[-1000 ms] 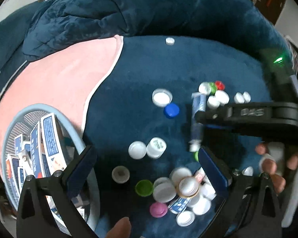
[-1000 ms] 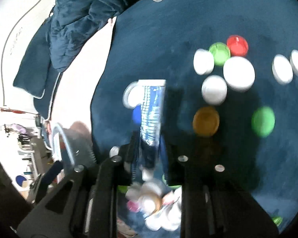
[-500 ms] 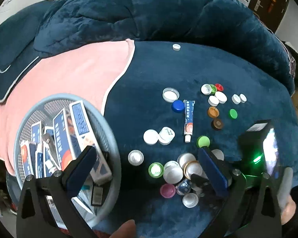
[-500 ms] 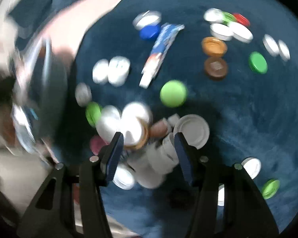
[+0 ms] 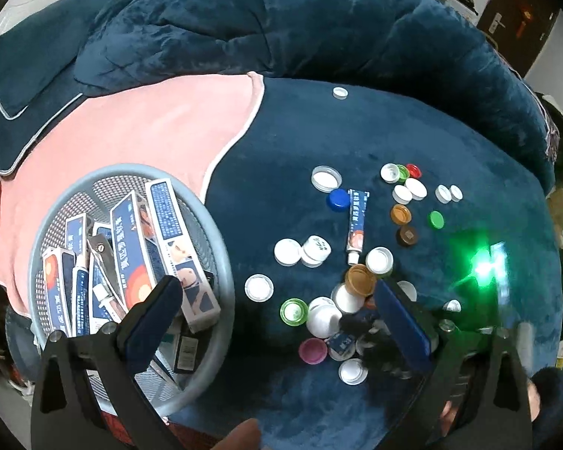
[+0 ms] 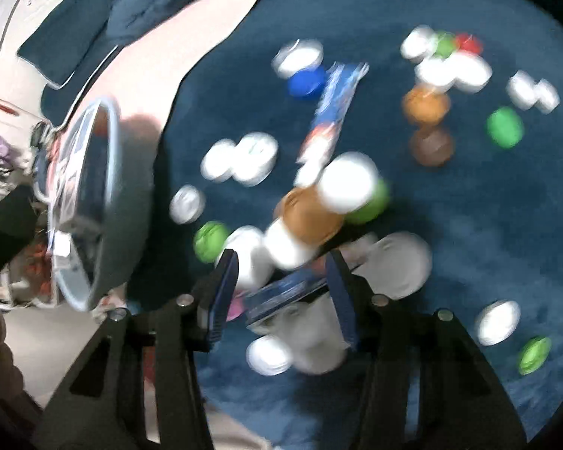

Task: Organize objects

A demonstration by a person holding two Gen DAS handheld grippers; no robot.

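A blue ointment tube [image 5: 357, 221] lies on the dark blue blanket among scattered bottle caps; it also shows blurred in the right wrist view [image 6: 334, 108]. A second blue tube [image 6: 285, 292] lies in a heap of caps [image 5: 341, 303], between the fingers of my right gripper [image 6: 285, 300], which is open around it. A grey mesh basket [image 5: 206, 232] at the left holds several blue boxes [image 5: 169, 240] and tubes. My left gripper [image 5: 281, 322] is open and empty, held above the basket's right rim and the cap heap.
A pink cloth [image 5: 139, 127] lies behind the basket. A bunched dark blue blanket [image 5: 281, 26] rises at the back. A lone white cap [image 5: 340, 92] sits far back. Cap clusters [image 5: 409, 187] lie at the right. The right gripper's green light [image 5: 480, 266] glows.
My right gripper let go of the tube it held, which now lies by the blue cap, and moved down to the cap heap. My left gripper pulled back and up, showing more of the basket.
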